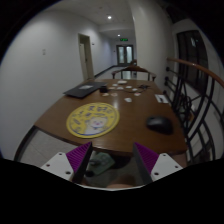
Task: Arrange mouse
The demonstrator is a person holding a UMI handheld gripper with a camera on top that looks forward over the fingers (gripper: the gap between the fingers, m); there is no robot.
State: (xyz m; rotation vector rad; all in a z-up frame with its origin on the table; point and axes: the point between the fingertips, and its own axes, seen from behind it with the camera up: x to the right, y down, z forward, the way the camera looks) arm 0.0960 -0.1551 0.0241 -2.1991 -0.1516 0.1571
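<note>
Counter [60,115]: big brown top, runs ahead of the tongs and away toward the corridor.

Yellow mat [92,119]: round disc w/ pale print, ahead and left of the tongs, mid-counter.

Laptop [83,91]: dark, flat, far left, well beyond the mat.

Mouse [159,124]: small dark oval, ahead and to the right of the tongs, near the counter's right edge, well apart from the mat. Long axis looks roughly crosswise to the fingers; hard to be sure.

Tongs [113,160]: fingers apart, nothing between the purple pads, low at the near edge, not touching the mouse.

Judgement: next move prob. a swing right and fwd, w/ a wrist turn so the fingers straddle the mouse's narrow sides.

Small white bits lie far off beyond the mat; can't tell what.
</note>
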